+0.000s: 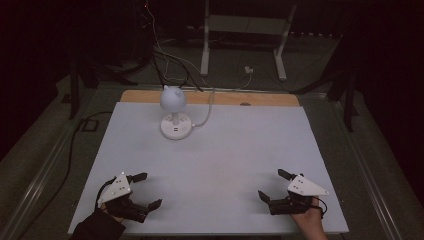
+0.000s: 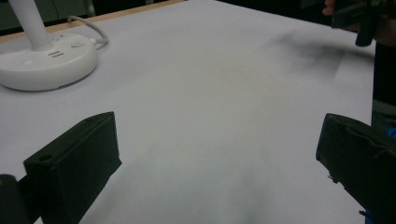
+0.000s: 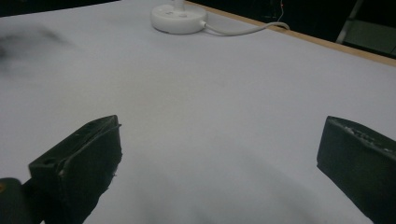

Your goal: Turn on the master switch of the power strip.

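A small white desk lamp (image 1: pixel 173 107) with a round head stands on a round white base (image 1: pixel 175 128) at the back of the white table top (image 1: pixel 215 160). In the left gripper view its base (image 2: pixel 46 63) lies far left; in the right gripper view the base (image 3: pixel 178 18) lies at the top. My left gripper (image 1: pixel 150 190) rests near the front left corner, jaws wide apart, nothing between them (image 2: pixel 219 163). My right gripper (image 1: pixel 272 185) sits near the front right corner, also open and empty (image 3: pixel 219 158).
A white cable (image 1: pixel 206 114) runs from the lamp base off the back edge, past a strip of bare wood (image 1: pixel 260 99). Beyond stand a white frame (image 1: pixel 245 35) and dark stands on a grey floor. The room is dim.
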A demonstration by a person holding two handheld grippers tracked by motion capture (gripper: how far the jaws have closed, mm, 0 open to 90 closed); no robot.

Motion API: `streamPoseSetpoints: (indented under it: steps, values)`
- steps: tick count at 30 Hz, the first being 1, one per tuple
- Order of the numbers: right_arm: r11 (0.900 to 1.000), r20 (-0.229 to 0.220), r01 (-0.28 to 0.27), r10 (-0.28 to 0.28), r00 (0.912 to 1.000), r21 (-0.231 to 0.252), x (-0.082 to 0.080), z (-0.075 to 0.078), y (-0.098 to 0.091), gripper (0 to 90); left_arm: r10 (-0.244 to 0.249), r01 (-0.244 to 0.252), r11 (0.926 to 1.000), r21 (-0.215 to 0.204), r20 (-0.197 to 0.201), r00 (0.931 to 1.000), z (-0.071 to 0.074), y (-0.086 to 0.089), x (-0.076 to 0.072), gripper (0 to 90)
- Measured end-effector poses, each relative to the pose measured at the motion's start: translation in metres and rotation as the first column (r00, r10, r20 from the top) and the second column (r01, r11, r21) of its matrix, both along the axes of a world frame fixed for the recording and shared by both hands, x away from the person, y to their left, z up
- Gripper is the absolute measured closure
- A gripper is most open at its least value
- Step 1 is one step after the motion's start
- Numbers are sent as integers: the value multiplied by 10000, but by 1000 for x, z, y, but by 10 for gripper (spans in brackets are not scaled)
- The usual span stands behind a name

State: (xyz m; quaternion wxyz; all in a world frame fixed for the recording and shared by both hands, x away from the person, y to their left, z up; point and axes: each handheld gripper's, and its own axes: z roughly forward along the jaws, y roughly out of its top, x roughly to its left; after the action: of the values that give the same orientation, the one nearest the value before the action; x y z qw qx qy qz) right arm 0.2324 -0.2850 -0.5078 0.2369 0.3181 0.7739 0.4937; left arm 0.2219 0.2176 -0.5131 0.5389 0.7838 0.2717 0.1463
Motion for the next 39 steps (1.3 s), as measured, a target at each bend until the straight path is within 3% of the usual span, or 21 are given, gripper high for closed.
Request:
streamPoseSetpoints:
  steps: [14,19,22,29,32,39]
  values:
    - [9999,52,145,-145,9999,-72,-1,1,-1,0,4,9,9982,595,-229,9997,-3,-2,2,0]
    - [9998,134,221,-221,9997,-13,-2,2,0,0,159,-145,9991,406,-357,9992,-2,-1,3,0]
    - [9997,180,250,-252,9995,84,-2,3,0,0,124,-93,9975,695,-454,9989,-2,-4,3,0]
    - [9998,85,182,-181,9998,-64,-3,4,4,0,-37,94,9959,895,-630,9980,-1,-11,5,0]
    - [9998,172,181,-179,9997,-89,-4,4,5,0,-195,267,9930,1154,-626,9978,2,-17,5,0]
    - [9998,146,192,-191,9997,-42,-4,4,5,0,-245,326,9915,1258,-656,9975,11,-19,10,0]
